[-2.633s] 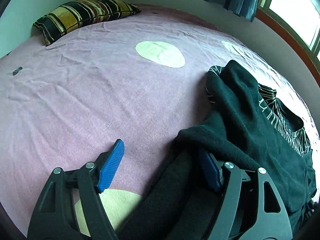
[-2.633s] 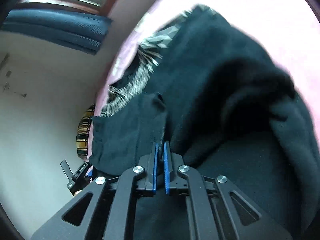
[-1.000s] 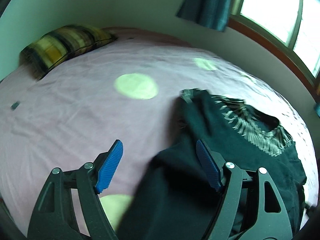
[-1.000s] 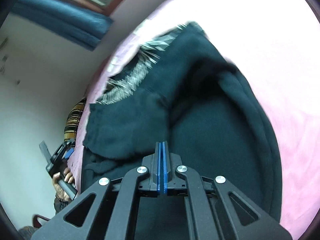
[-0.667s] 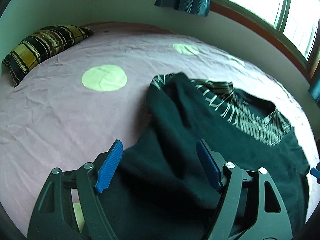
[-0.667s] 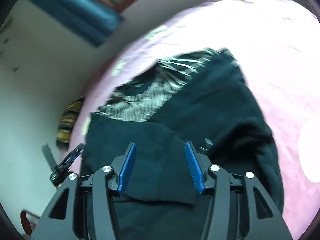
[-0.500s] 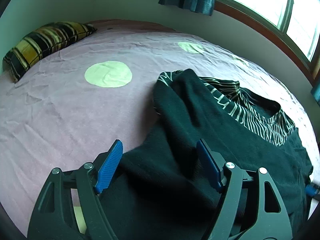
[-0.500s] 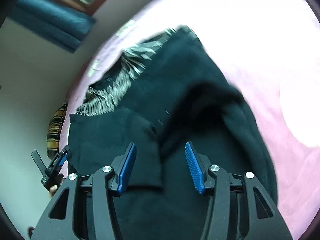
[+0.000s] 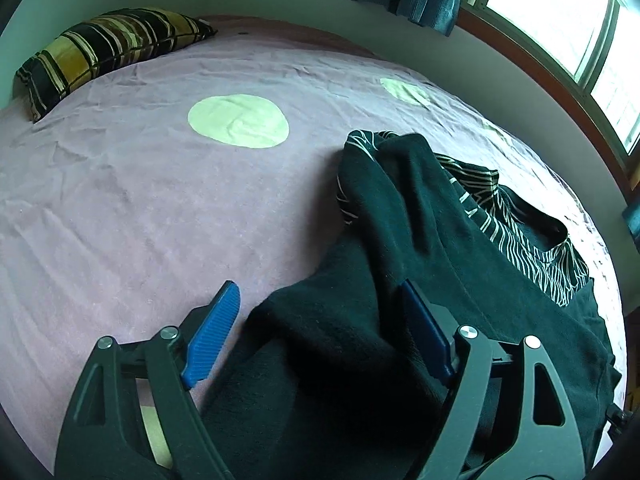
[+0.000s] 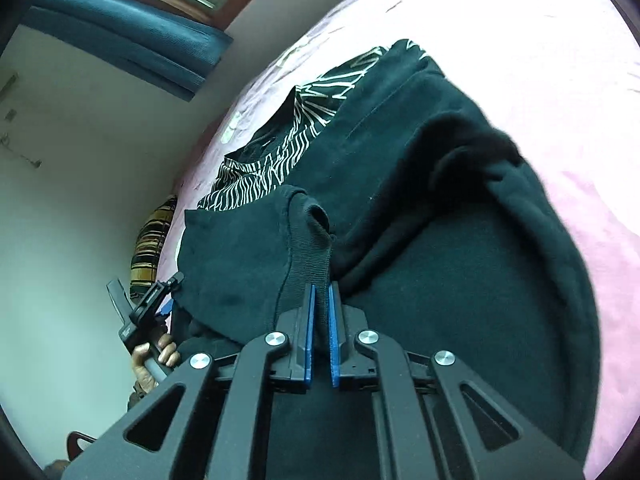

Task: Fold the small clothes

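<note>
1. Sweater (image 9: pixel 460 280), dark green, lies rumpled on the bed (image 9: pixel 140 200), on the window (image 9: pixel 568 20) side of the bed's large pale dot (image 9: pixel 238 121).
2. A black garment with white line pattern (image 9: pixel 520 236) lies under the sweater, showing at its far edge toward the window.
3. Left tongs (image 9: pixel 320 332): jaws spread and opening; a raised fold of the sweater sits between the blue pads, which do not press on it.
4. Right tongs (image 10: pixel 319 328): jaws nearly pressed together, pinching the ribbed hem of the sweater (image 10: pixel 308 248), which rises in a fold from between the pads.
5. Striped pillow (image 9: pixel 104 48) lies at the bed's far corner, well apart from the sweater.
6. A hand (image 10: pixel 154 356) holding the left tongs' handle appears in the right wrist view, beside the sweater's edge.
</note>
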Available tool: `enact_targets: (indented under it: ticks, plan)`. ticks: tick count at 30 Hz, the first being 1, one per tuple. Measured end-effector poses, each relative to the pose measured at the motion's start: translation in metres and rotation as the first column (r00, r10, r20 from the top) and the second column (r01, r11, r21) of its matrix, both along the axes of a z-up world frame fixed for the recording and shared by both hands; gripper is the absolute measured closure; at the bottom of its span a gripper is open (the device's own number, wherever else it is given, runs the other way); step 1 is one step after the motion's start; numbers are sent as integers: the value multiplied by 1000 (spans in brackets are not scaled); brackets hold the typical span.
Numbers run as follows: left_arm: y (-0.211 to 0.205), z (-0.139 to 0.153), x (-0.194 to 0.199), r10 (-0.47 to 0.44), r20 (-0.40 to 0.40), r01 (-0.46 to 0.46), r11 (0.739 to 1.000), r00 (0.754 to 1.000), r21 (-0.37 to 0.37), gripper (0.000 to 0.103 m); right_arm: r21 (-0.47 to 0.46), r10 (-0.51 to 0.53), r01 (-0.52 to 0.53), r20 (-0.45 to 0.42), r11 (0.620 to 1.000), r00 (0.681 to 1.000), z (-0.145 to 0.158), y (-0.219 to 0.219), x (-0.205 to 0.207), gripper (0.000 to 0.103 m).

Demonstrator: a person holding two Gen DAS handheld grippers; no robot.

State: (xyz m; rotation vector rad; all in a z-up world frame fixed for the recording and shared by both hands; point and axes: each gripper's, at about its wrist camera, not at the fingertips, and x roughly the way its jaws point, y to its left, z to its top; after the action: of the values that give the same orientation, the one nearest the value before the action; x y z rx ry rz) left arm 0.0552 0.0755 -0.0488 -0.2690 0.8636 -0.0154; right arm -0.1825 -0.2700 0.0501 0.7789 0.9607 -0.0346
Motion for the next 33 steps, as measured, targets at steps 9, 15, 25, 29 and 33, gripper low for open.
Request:
enact_targets:
  ticks: [9,15,25,29,33]
  plan:
    - [10,0,-2,40,-6,-40,999,999,-1,21,47,-10,14,-91,999,996,-40,-12,-8,100]
    - [13,-5,0,36,-24,-36,999,999,-9,20,-185,20,-43,-121,982,992,20,-10,8,97]
    - [26,-5,-10,143,-13,-143,990,990,-11,15,-73,396,-390,104,918,912,74,89,196,63]
    - [27,-8,-7,148,-27,-149,989,989,-7,13,-42,541,-539,80,841,837,54,159,297,63]
    - [26,-10,-6,155,-32,-155,988,987,2,12,-26,660,-660,4,751,751,27,237,383,63]
